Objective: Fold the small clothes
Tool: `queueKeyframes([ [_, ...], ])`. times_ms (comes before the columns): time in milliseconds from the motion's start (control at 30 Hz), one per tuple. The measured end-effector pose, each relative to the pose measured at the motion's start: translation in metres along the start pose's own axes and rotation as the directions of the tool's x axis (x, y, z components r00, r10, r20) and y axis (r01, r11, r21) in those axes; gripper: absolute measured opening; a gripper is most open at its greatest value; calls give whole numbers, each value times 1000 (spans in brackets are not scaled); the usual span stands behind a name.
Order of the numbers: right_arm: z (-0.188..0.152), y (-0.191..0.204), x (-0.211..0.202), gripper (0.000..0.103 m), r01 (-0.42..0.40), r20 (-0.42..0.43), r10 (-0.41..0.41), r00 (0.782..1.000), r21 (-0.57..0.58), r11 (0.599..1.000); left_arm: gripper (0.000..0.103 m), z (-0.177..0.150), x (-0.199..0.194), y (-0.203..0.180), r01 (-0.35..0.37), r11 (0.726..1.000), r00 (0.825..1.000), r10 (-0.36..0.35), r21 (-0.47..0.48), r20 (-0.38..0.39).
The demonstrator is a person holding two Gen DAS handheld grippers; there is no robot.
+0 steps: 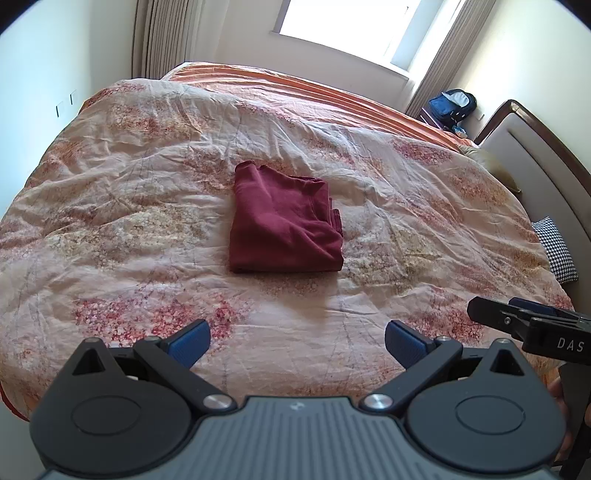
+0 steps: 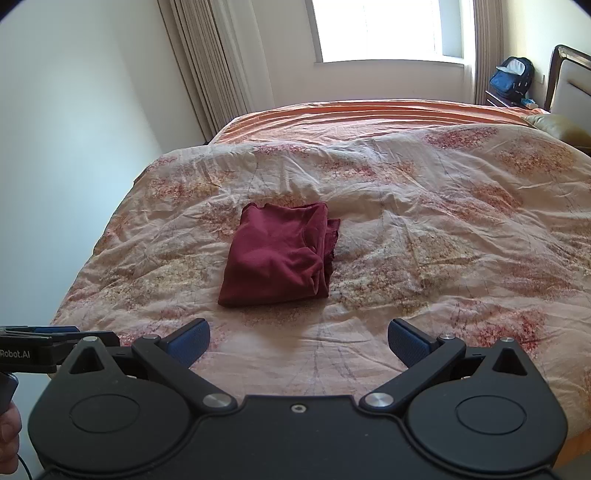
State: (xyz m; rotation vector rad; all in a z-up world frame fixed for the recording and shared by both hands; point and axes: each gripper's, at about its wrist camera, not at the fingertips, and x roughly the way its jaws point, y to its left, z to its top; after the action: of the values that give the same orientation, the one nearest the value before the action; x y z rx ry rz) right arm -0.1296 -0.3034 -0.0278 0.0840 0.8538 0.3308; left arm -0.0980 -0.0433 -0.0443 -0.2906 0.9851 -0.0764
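Sunlit window (image 2: pixel 384 29) behind floral bed (image 2: pixel 443 221)

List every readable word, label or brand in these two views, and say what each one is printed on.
"DAS": on the side of the right gripper, cut off by the frame edge.
"Robot.AI": on the side of the left gripper, start cut off.
No readable text on the maroon garment or backpack.

Two hand-held grippers, both spread wide and holding nothing.

Left gripper (image 1: pixel 297 341) seen from its own camera: blue pads (image 1: pixel 190 341) far apart, black linkage arms angled outward, nothing between. Right gripper (image 2: pixel 298 341) posed the same way, blue pads (image 2: pixel 406 341) wide apart. Held side by side, level, each one's black body poking into the edge of the other's view. Bare fingers (image 2: pixel 9 432) partly visible at the left gripper's handle.
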Motion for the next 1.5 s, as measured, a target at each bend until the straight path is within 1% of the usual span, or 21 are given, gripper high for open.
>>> queueKeyframes([
  [600, 6, -3, 1, 102, -15, 2, 15, 1000, -14, 1000, 102, 4, 2, -7, -14, 1000, 1000, 14, -3, 1],
  [800, 7, -3, 2, 102, -16, -1, 16, 1000, -14, 1000, 102, 5, 6, -10, -4, 1000, 1000, 4, -1, -12],
  [1100, 7, -3, 3, 102, -15, -2, 15, 1000, -11, 1000, 102, 6, 8, -10, 9, 1000, 1000, -9, -12, -11],
  [1300, 8, -3, 4, 102, -15, -2, 15, 1000, -11, 1000, 102, 8, 8, -13, -26, 1000, 1000, 25, 15, 9],
  [1433, 9, -2, 4, 102, -16, -2, 16, 1000, -12, 1000, 102, 10, 9, -12, -34, 999, 999, 34, 7, 10],
  [1500, 9, -2, 4, 102, -15, -2, 15, 1000, -12, 1000, 102, 11, 10, -11, -55, 998, 998, 55, -5, 7],
])
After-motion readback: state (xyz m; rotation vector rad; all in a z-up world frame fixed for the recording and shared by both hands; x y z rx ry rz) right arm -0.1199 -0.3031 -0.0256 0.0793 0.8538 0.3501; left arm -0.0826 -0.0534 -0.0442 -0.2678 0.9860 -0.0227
